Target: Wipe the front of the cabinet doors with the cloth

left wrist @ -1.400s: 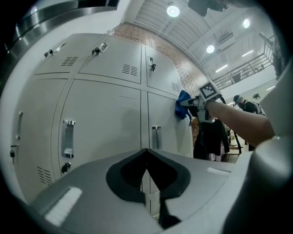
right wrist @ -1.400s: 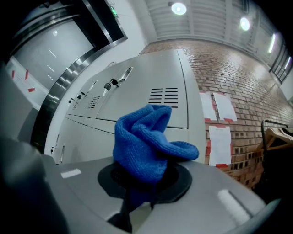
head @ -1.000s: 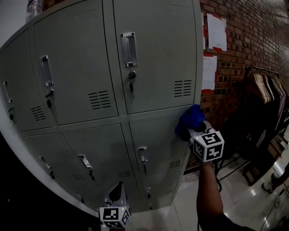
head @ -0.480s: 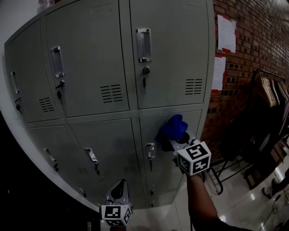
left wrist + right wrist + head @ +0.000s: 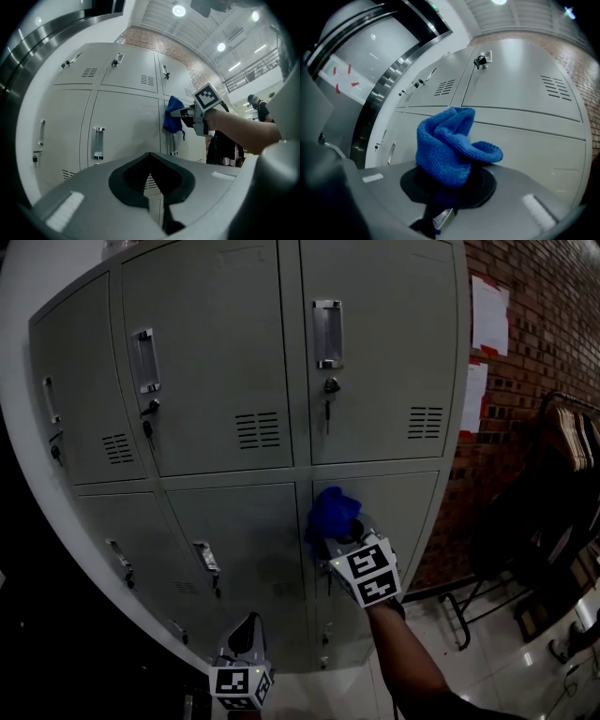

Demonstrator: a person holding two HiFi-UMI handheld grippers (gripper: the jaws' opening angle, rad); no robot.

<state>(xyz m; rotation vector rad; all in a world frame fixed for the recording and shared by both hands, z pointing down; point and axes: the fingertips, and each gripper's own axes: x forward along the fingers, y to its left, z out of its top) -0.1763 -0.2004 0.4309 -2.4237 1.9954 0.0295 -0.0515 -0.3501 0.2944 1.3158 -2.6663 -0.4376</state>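
Head view: the right tongs (image 5: 336, 538) are clamped on a bunched blue knitted cloth (image 5: 333, 510), which is pressed to the tall grey sheet-metal cabinet (image 5: 225, 381) just ahead of the tips, at the upper left corner of the lower right door (image 5: 403, 521). Above these tongs the upper door carries a long chrome recessed handle (image 5: 328, 334) with a lock under it, and a louvred vent (image 5: 426, 422) lies up and to their right. The left tongs (image 5: 248, 624) hang low, well below and to the left of the right pair, tips together and apart from the cabinet. Right of the right tongs runs a red brick wall (image 5: 534, 334) with white paper sheets (image 5: 490, 317).

Left gripper view: these tongs (image 5: 151, 168) are closed on nothing — the dark pads meet along a seam. Beyond and above them the flat grey doors spread out; up and to the right, the right tongs (image 5: 180, 112) hold the cloth (image 5: 173, 119) against the metal, a bare forearm (image 5: 239, 131) behind them.

Right gripper view: the tongs (image 5: 447, 190) pinch the cloth (image 5: 450, 150) at its lower end — its coarse ribbed knit folds up into a soft, rounded lump. The smooth door panel (image 5: 525, 140) lies directly past it.
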